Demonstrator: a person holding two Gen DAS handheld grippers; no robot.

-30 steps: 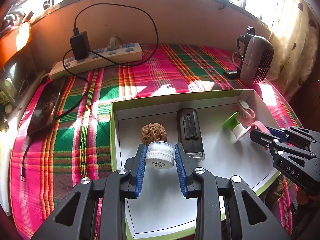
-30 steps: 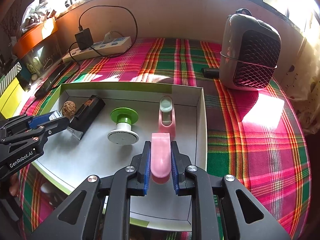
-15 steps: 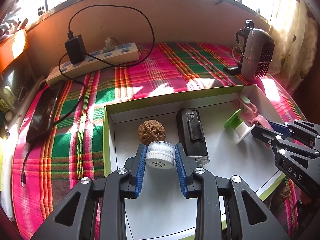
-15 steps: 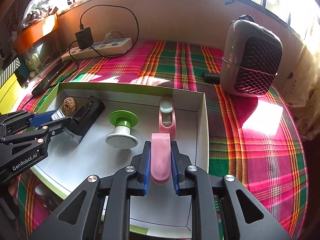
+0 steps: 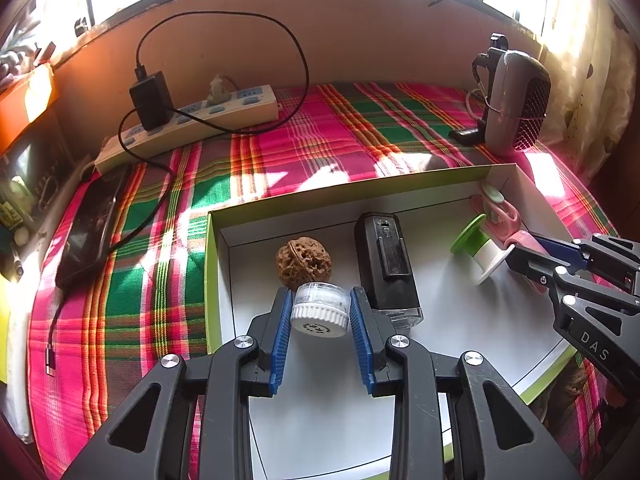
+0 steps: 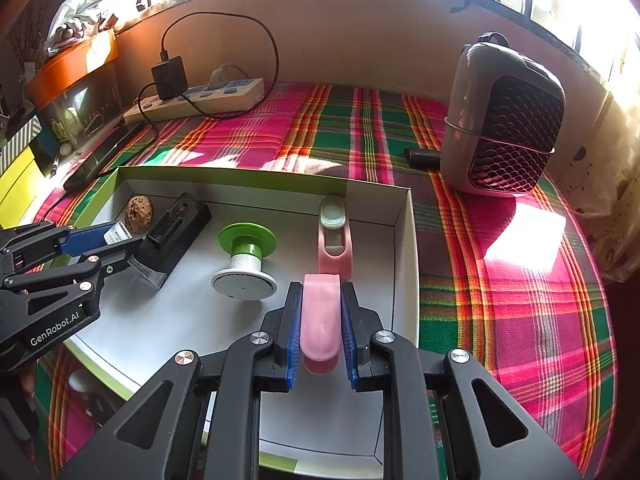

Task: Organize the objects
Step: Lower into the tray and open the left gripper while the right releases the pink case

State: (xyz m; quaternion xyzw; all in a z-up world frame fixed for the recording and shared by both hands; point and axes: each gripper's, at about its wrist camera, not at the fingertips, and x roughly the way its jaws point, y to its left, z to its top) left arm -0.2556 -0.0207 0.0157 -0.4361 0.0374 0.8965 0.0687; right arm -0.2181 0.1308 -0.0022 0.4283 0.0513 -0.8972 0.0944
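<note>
A shallow white box with green edges [image 5: 216,264] [image 6: 404,248] lies on the plaid cloth. My left gripper [image 5: 320,300] is shut on a small white-capped clear jar [image 5: 320,310], held over the box's left part, just in front of a walnut [image 5: 303,262]. My right gripper [image 6: 320,292] is shut on a pink oblong piece [image 6: 320,316], held over the box's right part. In the box also lie a black case [image 5: 384,264] [image 6: 176,236], a green-and-white spool [image 6: 245,258] [image 5: 482,248] and a pink holder [image 6: 334,236].
A white power strip [image 5: 188,128] with a black charger [image 5: 150,100] lies at the back left. A dark phone [image 5: 90,224] lies at the left. A grey mesh-front fan [image 6: 504,120] stands at the back right. A wall runs behind.
Both grippers keep their hold. The views have shifted slightly; the box sits a little further right in the left wrist view and the right gripper has drawn back a bit.
</note>
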